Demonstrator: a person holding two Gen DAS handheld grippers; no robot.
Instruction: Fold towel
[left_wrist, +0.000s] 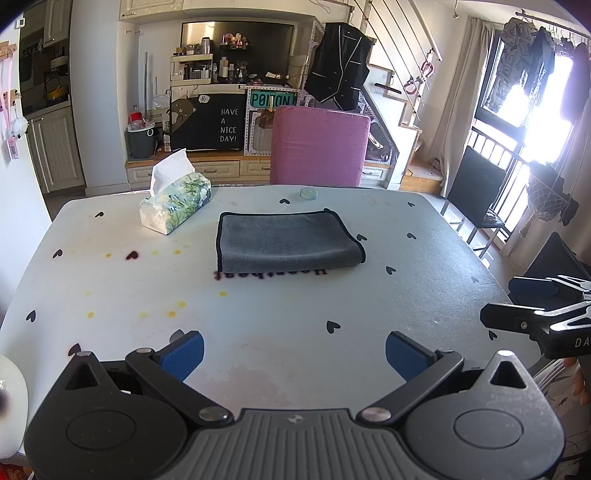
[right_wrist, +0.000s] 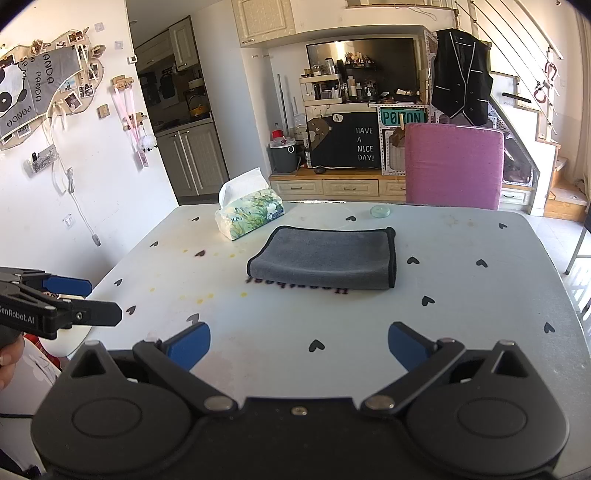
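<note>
A grey towel (left_wrist: 284, 240) with black edging lies folded flat in the middle of the white table (left_wrist: 258, 314); it also shows in the right wrist view (right_wrist: 325, 258). My left gripper (left_wrist: 293, 354) is open and empty, held over the table's near edge, well short of the towel. My right gripper (right_wrist: 299, 349) is open and empty, also back near the near edge. Each gripper shows in the other's view: the right one at the right edge (left_wrist: 517, 302), the left one at the left edge (right_wrist: 92, 299).
A tissue pack (left_wrist: 175, 201) stands at the table's far left, left of the towel. A small round lid (left_wrist: 308, 193) lies near the far edge. A pink chair (left_wrist: 319, 146) stands behind the table. A black chair (left_wrist: 476, 195) is off to the right.
</note>
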